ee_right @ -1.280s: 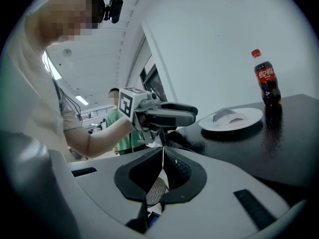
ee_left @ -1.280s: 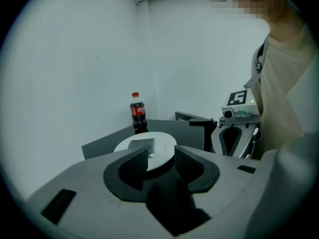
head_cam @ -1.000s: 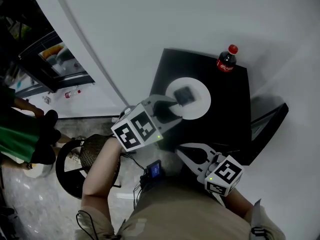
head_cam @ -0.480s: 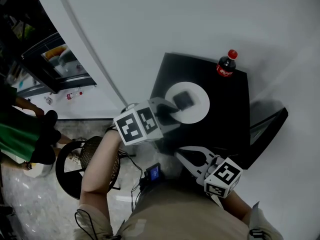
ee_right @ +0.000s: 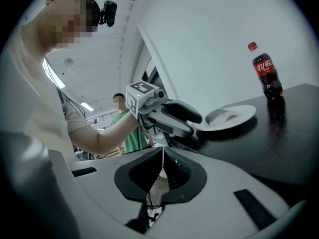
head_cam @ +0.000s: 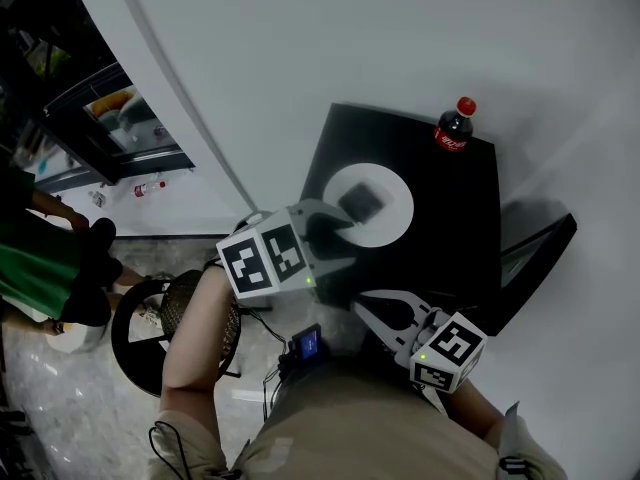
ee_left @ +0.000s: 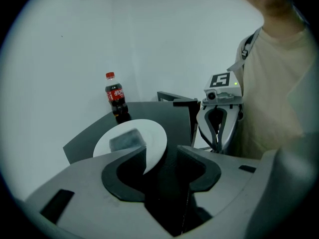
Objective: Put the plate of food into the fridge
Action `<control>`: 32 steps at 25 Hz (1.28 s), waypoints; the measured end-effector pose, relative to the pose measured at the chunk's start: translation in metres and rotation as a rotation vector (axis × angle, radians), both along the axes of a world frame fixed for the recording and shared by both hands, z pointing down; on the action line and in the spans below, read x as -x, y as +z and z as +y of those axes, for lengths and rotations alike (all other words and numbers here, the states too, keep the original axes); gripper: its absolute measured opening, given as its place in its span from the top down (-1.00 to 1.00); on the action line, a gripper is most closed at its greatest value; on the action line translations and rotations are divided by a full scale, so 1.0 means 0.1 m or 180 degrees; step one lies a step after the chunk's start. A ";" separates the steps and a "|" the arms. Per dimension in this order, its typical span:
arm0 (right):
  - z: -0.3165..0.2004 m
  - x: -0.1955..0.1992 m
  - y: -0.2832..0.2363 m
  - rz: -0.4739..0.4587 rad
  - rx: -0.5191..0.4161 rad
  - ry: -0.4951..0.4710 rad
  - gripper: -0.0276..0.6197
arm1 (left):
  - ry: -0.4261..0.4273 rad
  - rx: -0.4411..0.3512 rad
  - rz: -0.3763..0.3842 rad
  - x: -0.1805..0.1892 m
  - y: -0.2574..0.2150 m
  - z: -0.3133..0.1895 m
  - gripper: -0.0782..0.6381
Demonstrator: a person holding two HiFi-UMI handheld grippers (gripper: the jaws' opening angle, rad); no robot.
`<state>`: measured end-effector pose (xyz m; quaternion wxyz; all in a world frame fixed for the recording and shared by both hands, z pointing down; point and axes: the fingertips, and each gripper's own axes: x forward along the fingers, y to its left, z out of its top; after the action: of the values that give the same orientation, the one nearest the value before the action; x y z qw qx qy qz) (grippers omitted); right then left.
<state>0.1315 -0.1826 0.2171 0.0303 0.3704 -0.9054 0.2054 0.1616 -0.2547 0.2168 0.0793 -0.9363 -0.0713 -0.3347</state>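
Left gripper view looks along the left hand-held gripper (ee_left: 162,153), whose jaws stand spread and have just been opening wider; the near rim of the plate (ee_left: 152,132) lies in the gap between them, close to the left jaw, and no pad presses on it yet. The right gripper view bears this out from the side: one jaw sits above the rim and one below it, without pinching. The right hand-held gripper (ee_right: 162,163) has its jaws pressed together on nothing and is held low, off the counter's (head_cam: 450,218) near edge, close to the person's body. As I judge it, the task is at its very start: the plate sits on the counter, unlifted, so the grip, the lift, the carry and the placing in the fridge are all left to do. A dark glass-fronted cabinet (head_cam: 110,118) at the upper left of the head view may be the fridge, though I cannot tell. The plate is round, white, smooth and shallow with a thin raised rim, likely slippery for the ribbed black pads. On it rests the food (ee_left: 127,139), a grey squarish block with soft corners. The counter is black and glossy enough to mirror the cola bottle (ee_left: 115,99), clear plastic with a red cap, standing at the far corner, well apart from the plate
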 end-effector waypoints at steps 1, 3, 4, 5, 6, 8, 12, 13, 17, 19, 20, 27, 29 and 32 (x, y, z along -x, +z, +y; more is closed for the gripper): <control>0.00 0.00 0.00 0.0001 -0.0003 -0.0007 0.85 | -0.0008 -0.0008 -0.0022 0.01 0.00 -0.01 0.27; 0.00 0.01 0.00 0.0005 -0.0002 -0.0018 0.85 | -0.0008 -0.0038 -0.0096 -0.01 0.04 -0.04 0.22; 0.00 0.01 0.01 0.0009 -0.0001 -0.0022 0.85 | 0.0003 -0.0038 -0.0124 -0.02 0.06 -0.03 0.21; 0.01 0.02 0.01 0.0013 -0.0004 -0.0027 0.85 | 0.0006 -0.0011 -0.0135 -0.04 0.08 -0.03 0.21; 0.02 0.04 0.01 0.0016 -0.0011 -0.0036 0.85 | -0.0011 0.0034 -0.0129 -0.04 0.09 -0.03 0.21; 0.02 0.06 0.00 0.0023 -0.0027 -0.0058 0.85 | -0.0099 0.0128 -0.0102 -0.04 0.09 -0.04 0.21; 0.03 0.06 0.01 0.0017 -0.0027 -0.0089 0.85 | -0.0093 0.0438 -0.0174 0.00 0.08 0.04 0.22; 0.03 0.06 0.01 -0.0010 -0.0014 -0.0094 0.85 | -0.0054 0.0479 -0.0179 0.01 0.07 0.08 0.22; 0.04 0.07 0.00 -0.0111 0.0039 -0.0105 0.85 | -0.0048 0.0386 -0.0160 0.07 0.07 0.15 0.23; 0.06 0.07 0.02 -0.0106 0.0055 -0.0101 0.85 | -0.0025 0.0294 -0.0170 0.10 0.07 0.19 0.23; 0.07 0.08 0.03 -0.0105 0.0067 -0.0103 0.85 | 0.0001 0.0202 -0.0178 0.12 0.07 0.21 0.23; 0.09 0.15 0.04 -0.0071 0.0079 -0.0171 0.85 | 0.0074 -0.0588 -0.0257 0.21 0.06 0.26 0.17; 0.10 0.17 0.05 -0.0065 0.0072 -0.0193 0.85 | 0.0075 -0.0819 -0.0317 0.17 0.10 0.24 0.16; 0.11 0.19 0.06 -0.0053 0.0069 -0.0207 0.85 | 0.0096 -0.0963 -0.0440 0.17 0.19 0.24 0.16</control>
<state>0.1128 -0.1715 0.2230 0.0334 0.3387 -0.9149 0.2171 0.1449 -0.2304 0.2361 0.2193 -0.8872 -0.0394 -0.4039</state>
